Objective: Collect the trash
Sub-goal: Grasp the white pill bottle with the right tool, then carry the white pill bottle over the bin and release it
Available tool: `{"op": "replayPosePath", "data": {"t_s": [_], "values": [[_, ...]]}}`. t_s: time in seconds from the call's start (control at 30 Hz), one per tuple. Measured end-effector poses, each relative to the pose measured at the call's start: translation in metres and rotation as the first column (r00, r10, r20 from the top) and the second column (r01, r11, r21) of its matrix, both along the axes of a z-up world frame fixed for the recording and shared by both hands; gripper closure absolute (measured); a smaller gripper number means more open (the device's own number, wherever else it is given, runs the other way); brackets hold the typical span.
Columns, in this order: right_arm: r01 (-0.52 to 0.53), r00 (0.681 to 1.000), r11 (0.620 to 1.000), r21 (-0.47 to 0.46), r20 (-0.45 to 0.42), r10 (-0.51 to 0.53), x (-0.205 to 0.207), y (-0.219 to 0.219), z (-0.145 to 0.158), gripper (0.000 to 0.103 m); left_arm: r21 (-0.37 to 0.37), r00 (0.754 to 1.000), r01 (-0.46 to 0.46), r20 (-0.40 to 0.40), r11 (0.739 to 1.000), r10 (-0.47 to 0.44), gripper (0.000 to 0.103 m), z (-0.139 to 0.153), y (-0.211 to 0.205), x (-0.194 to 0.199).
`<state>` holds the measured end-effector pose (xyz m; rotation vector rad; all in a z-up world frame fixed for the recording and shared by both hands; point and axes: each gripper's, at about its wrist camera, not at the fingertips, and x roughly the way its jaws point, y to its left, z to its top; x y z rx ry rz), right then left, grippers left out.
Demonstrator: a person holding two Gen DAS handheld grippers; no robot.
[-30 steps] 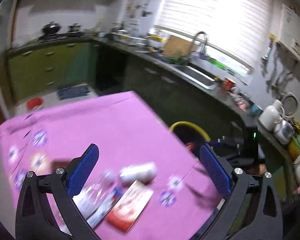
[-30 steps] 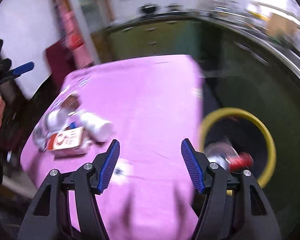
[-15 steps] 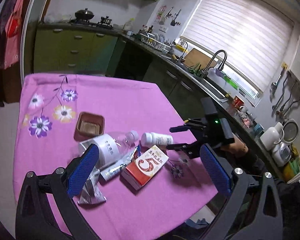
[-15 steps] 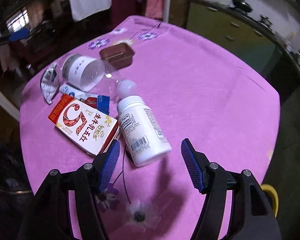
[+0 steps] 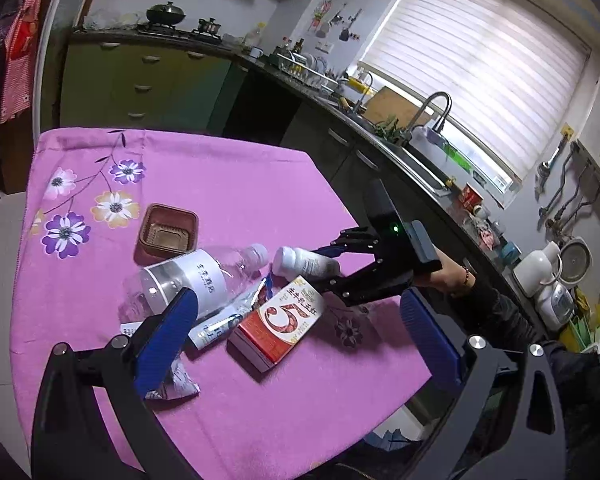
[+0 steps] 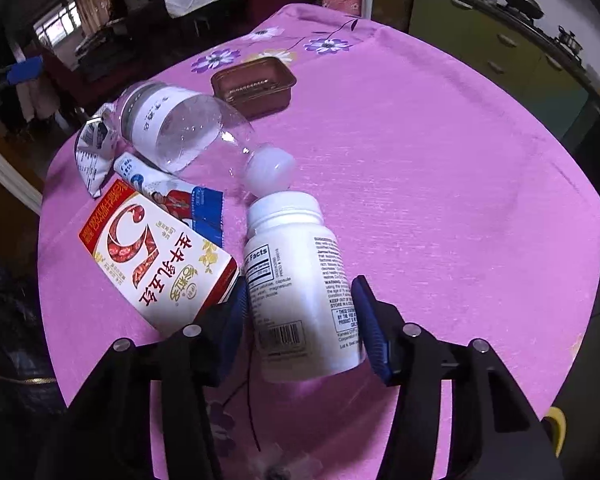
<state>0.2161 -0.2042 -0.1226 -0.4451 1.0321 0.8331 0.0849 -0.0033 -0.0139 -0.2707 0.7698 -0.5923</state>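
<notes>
Pink cloth with a printed flower border covered the table (image 5: 236, 184), and the trash lay gathered toward its near end. A white pill bottle (image 6: 300, 280) lay on its side between the blue pads of the right gripper (image 6: 304, 316); the jaws were closing on it, the left pad close against the bottle's flank and the right pad at its other flank, though firm pressure could not be confirmed. The bottle's white cap pointed away from the gripper, toward the cap of a clear plastic water bottle (image 6: 180, 128) lying on its side with a white label. Just beside the pill bottle lay a red and white carton (image 6: 156, 256), flat on the cloth, one corner near the left pad. Partly under the carton and the water bottle lay a printed sachet with a blue end (image 6: 172, 196), and a crumpled foil wrapper (image 6: 94, 148) lay at the table's edge. A brown plastic tray (image 6: 256, 84) sat beyond the water bottle, apart from the pile. The left gripper (image 5: 296, 328) hung over the near side of the pile with its jaws wide and nothing between them. A sleeved hand (image 5: 452, 276) held the right gripper's handle.
</notes>
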Motion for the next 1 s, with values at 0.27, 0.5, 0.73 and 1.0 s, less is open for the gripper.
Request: {"op": "replayPosePath", "data": {"t_s": [0.27,0.5,0.73,1.0], "values": [[0.112,0.994,0.992,0.057,-0.021,-0.111,-0.017,-0.030,0.005,0.054,0.052,0.994,0.106,0.015,0.993,-0.107,0.007,-0.002,-0.017,-0.005],[0.267,0.963,0.953,0.143,0.002,-0.270,-0.035,-0.085,0.032,0.056,0.158,0.982,0.182,0.025,0.971,-0.188,0.007,-0.004,-0.029,0.009],[0.509,0.850,0.842,0.178,0.049,-0.524,-0.043,-0.186,0.064,0.056,0.195,0.980,0.197,-0.025,0.961,-0.196,0.007,-0.011,-0.028,0.040],[0.699,0.707,0.708,0.098,0.052,-0.706,-0.047,-0.281,0.045,0.056,0.219,0.974,0.226,-0.028,0.949,-0.226,0.007,-0.011,-0.039,0.048]]}}
